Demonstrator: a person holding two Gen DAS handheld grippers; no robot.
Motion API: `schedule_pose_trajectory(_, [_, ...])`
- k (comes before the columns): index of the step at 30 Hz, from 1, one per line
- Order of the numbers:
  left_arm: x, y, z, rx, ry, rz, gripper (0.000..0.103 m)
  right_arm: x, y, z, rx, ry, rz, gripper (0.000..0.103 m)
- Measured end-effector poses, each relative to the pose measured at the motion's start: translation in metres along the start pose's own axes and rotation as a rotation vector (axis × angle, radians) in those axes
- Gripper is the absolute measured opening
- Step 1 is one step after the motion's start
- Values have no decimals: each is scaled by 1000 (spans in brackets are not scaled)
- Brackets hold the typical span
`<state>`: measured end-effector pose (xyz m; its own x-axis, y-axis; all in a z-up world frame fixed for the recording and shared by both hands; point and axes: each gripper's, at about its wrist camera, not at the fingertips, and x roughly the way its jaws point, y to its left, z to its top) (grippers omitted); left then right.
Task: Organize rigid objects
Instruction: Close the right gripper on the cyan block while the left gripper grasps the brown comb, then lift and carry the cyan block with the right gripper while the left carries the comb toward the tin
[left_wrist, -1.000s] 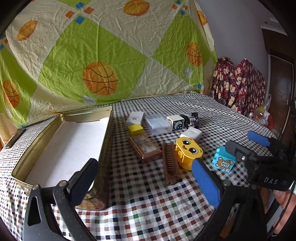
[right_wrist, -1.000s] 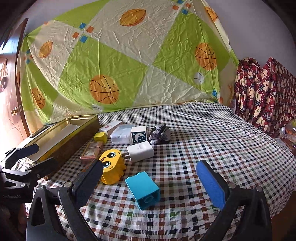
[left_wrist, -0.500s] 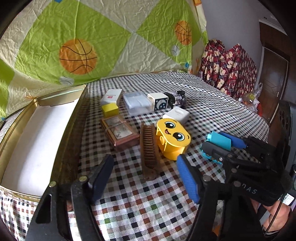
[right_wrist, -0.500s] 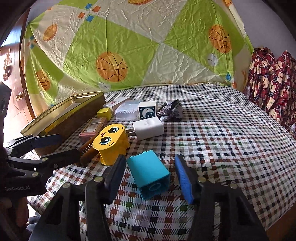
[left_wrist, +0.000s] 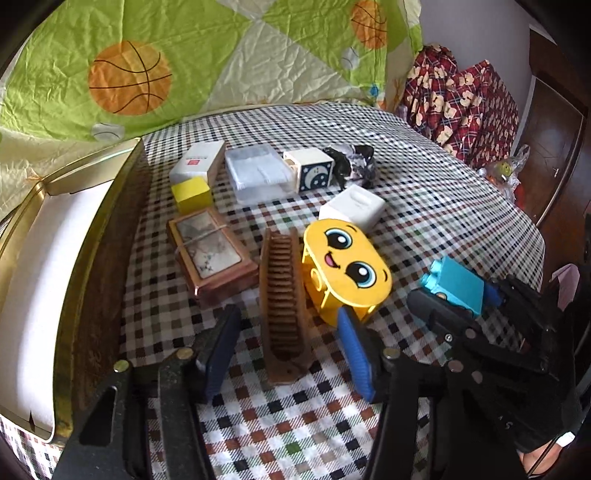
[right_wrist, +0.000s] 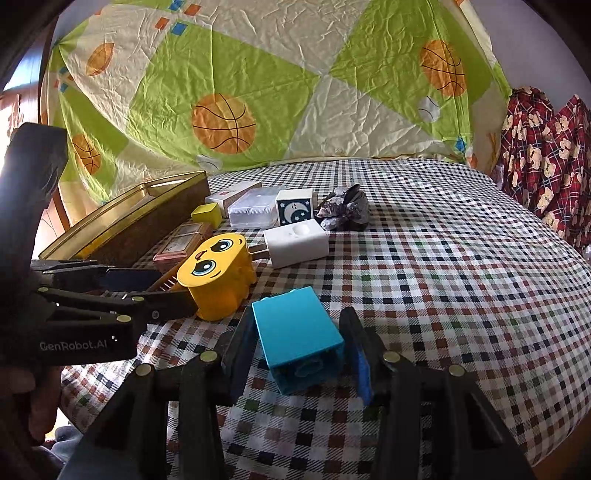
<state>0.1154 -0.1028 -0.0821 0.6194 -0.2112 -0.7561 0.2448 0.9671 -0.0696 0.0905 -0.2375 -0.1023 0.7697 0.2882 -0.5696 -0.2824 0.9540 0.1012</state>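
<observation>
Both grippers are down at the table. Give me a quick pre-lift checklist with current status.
1. Blue block sits between the closing right gripper fingers: ok.
2. Right pads pressing on it: cannot tell.
3. Wooden comb lies between the closing left gripper fingers: ok.
4. Left pads on comb: not ok, gaps on both sides.
5. Yellow face block clear of left gripper: not ok, crowding one finger.
6. Gold tin open: ok.

one comb (left_wrist: 282, 291), two toy blocks (left_wrist: 345, 271)
</observation>
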Motion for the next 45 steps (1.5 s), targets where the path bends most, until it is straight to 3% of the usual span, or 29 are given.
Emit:
schedule_pose_trajectory(3, [1, 0, 1, 2, -5, 1, 30, 1, 1, -1, -14, -9, -6, 44])
schedule_pose_trajectory(5, [-2, 0, -2, 5, -13, -8, 26, 1, 1, -2, -23, -21, -16, 34])
schedule_pose_trajectory(6, [-2, 0, -3, 7, -15, -14, 24, 2, 0, -3, -24, -27, -13, 34])
schedule_pose_trajectory(21, [-19, 4, -14, 6, -139, -42, 23, 0, 0, -3, -10, -66, 0, 34])
schedule_pose_trajectory(29, [-35, 12, -19, -21, -256, -76, 23, -24, 3, 17, -25, -194, -23, 34])
schedule_pose_trajectory(45, [-52, 10, -30, 0, -395, -57, 23, -31, 15, 39, -50, -302, -43, 34])
